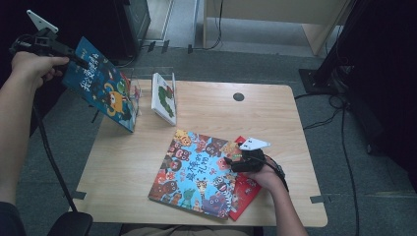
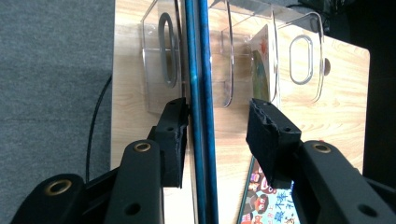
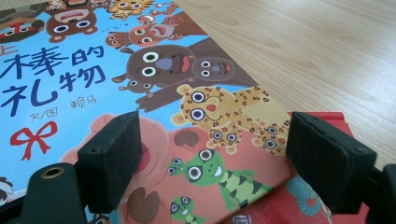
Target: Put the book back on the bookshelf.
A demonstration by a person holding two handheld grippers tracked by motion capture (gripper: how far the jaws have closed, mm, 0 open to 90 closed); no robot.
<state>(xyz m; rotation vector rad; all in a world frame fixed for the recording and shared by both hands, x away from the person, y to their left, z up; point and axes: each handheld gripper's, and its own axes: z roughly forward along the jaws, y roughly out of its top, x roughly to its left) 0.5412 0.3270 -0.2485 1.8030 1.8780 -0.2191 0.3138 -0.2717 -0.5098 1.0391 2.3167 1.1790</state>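
Observation:
A blue picture book [image 1: 101, 88] stands tilted in the left slot of a clear rack [image 1: 135, 91] at the table's back left. My left gripper [image 1: 81, 61] is at its top edge. In the left gripper view the book's thin blue edge [image 2: 201, 116] runs between the jaws. The left pad [image 2: 175, 135] lies close against it and the right pad [image 2: 268, 135] stands well apart, so the gripper [image 2: 217, 121] is open. A white book [image 1: 164, 98] stands in another slot. My right gripper [image 1: 233, 160] is open over the corner of a colourful animal book [image 3: 93, 70] that lies flat on a red book [image 3: 299, 205].
The wooden table [image 1: 123, 162] has a round cable hole [image 1: 238, 97] at the back. In the left gripper view the rack's clear dividers [image 2: 303, 60] have oval cut-outs. Cables [image 1: 344, 147] trail over the grey floor to the right, beside a dark stand [image 1: 339, 59].

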